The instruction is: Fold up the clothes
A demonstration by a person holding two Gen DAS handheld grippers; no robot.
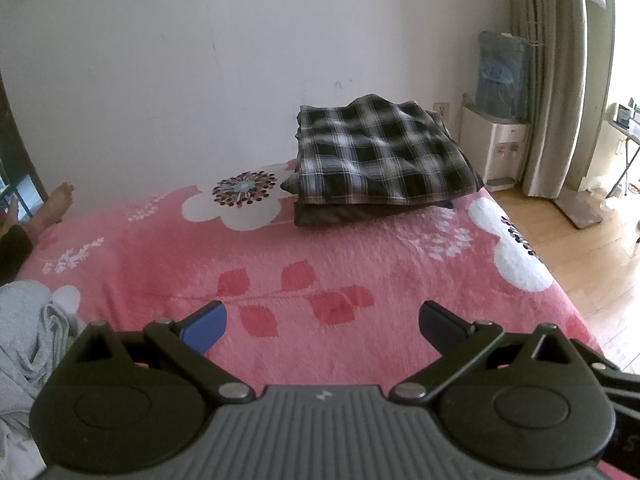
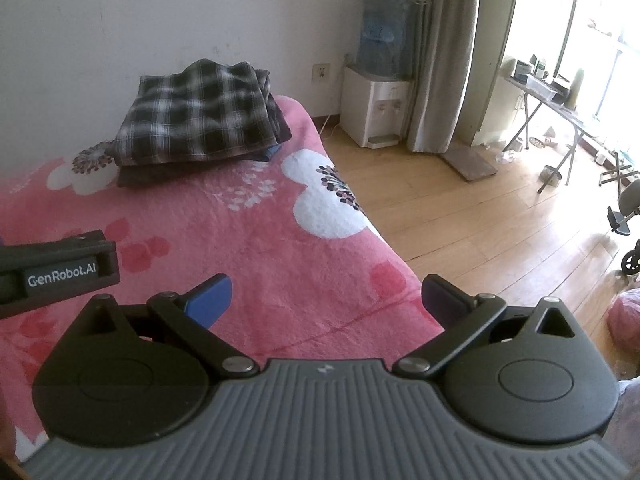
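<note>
right wrist view: left gripper [image 2: 56, 272] side reads "genrobot.ai".

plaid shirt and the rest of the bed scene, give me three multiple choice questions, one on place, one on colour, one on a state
1. Where does the folded plaid shirt lie?
A. on top of darker folded clothes near the wall
B. on the wooden floor
C. between the fingers of the left gripper

2. What is the main colour of the blanket?
A. green
B. pink
C. yellow

3. How do the fingers of the right gripper stand?
A. shut on the plaid shirt
B. shut on the blanket
C. apart, with nothing between them

Answers:
1 A, dark folded cloth shows under the shirt, close to the wall.
2 B, pink pile with white flowers covers the bed.
3 C, only bare blanket shows in the wide gap between the blue finger and the dark one.
</note>
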